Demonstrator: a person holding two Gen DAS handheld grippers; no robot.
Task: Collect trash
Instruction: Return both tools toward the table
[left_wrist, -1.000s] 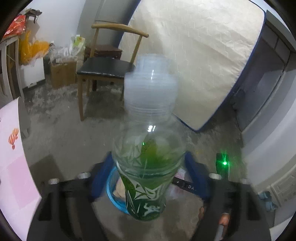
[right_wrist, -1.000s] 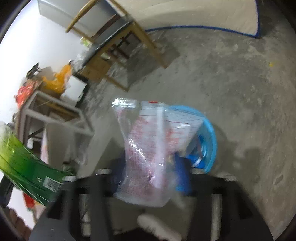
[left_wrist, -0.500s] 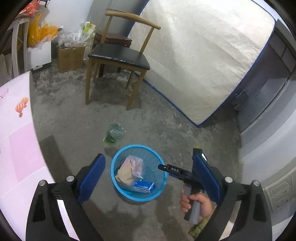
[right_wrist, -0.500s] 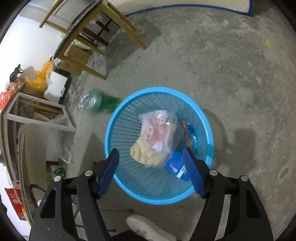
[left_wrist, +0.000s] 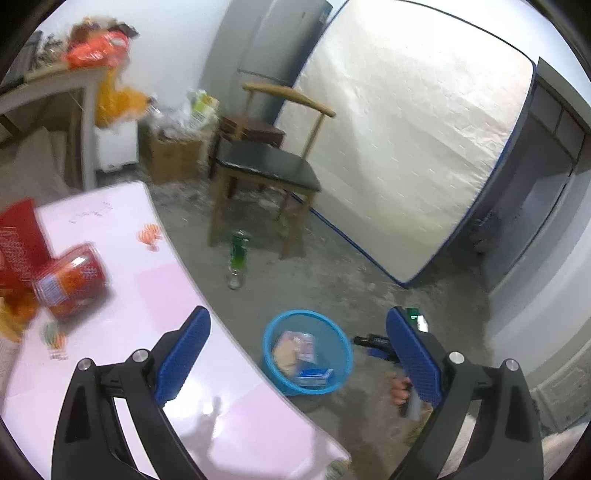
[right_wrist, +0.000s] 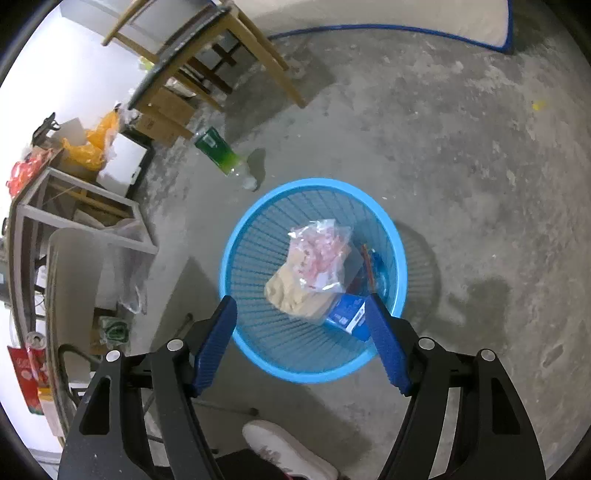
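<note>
Your left claw (left_wrist: 295, 354) is spread wide with nothing between its blue pads, hanging over the near edge of the pink table (left_wrist: 122, 266). On that table to the left lies a red packet (left_wrist: 68, 280), blurred, with more red and orange wrappers beside it. Past the table edge, down on the concrete floor (right_wrist: 461, 155), sits the blue basket (right_wrist: 236, 236). Your right claw (right_wrist: 301, 343) is also spread and empty, pointing down over the basket's near rim. Inside the basket you have a clear plastic bag (right_wrist: 319, 254) with pink print resting on a tan bundle (right_wrist: 295, 297), and a blue carton (right_wrist: 347, 314) just beside them against the near wall. The green bottle (right_wrist: 221, 155) lies on its side on the floor outside the basket, near its far rim, cap end toward the basket, close to the legs of the wooden chair (left_wrist: 273, 166). A white shoe (right_wrist: 280, 446) shows at the bottom of the right wrist view
</note>
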